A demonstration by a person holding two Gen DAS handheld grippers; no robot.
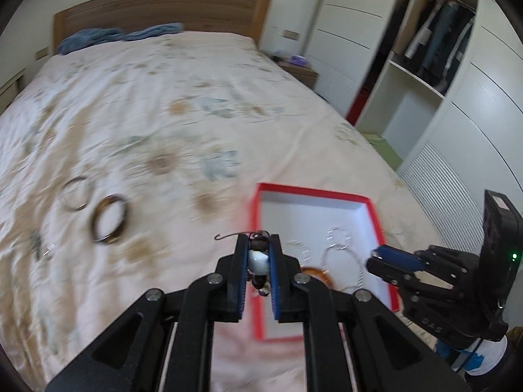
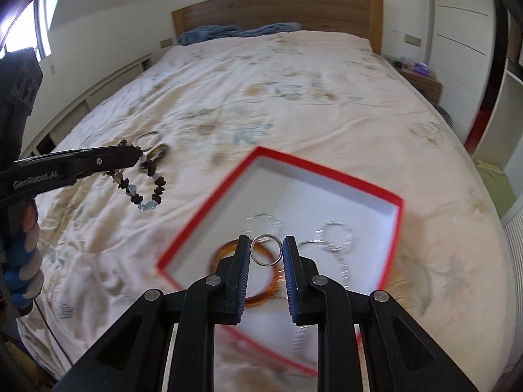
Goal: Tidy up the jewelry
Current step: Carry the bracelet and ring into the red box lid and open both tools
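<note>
My left gripper is shut on a beaded bracelet of brown and pale blue beads, held above the bed just left of the red box; the bracelet dangles from it in the right wrist view. My right gripper is shut on a silver ring and holds it over the red box. The box holds an amber bangle and several clear bead bracelets. On the bedspread to the left lie a silver bangle and a brown bangle.
The bed has a floral cover, blue cloth by the wooden headboard. A nightstand and a white wardrobe with open shelves stand to the right. A small metal piece lies on the cover at left.
</note>
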